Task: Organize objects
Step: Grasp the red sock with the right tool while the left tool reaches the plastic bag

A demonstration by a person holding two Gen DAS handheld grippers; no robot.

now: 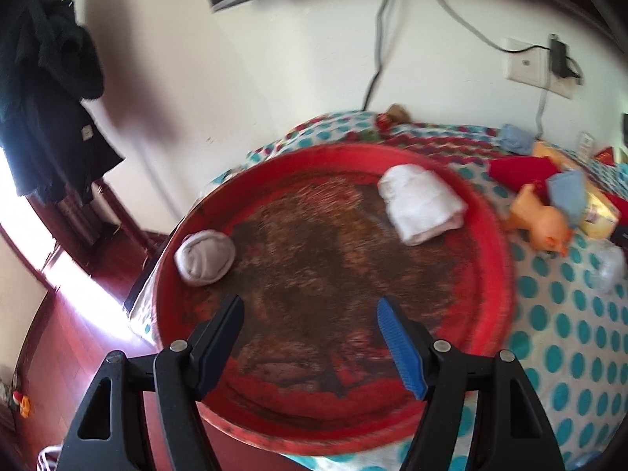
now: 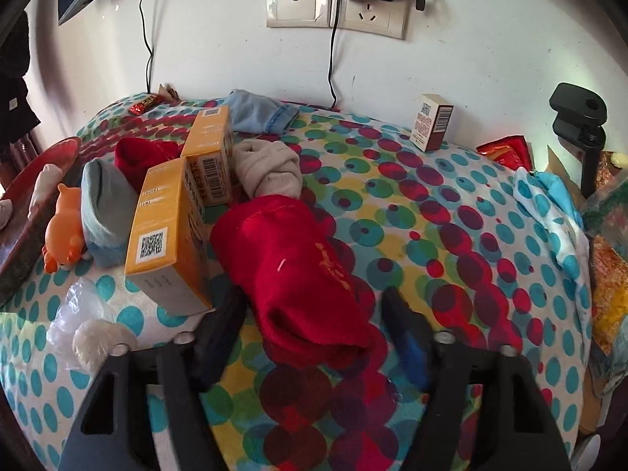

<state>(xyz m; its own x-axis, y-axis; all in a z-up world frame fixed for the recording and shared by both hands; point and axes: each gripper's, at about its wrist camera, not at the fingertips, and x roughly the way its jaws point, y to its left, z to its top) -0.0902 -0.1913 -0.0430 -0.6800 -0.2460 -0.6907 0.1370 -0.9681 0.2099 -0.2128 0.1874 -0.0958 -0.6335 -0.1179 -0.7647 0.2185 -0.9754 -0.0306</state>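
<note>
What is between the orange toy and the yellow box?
A grey-blue sock sits between the orange toy and the near yellow box, in the right wrist view.

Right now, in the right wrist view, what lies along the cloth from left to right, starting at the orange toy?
orange toy → blue-grey sock → front yellow box → big red sock → small white-and-brown box → black clamp

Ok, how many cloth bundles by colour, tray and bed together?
Red bundles: 2
Blue bundles: 2
Beige bundle: 1
White bundles, in the tray: 2
Total: 7
</note>
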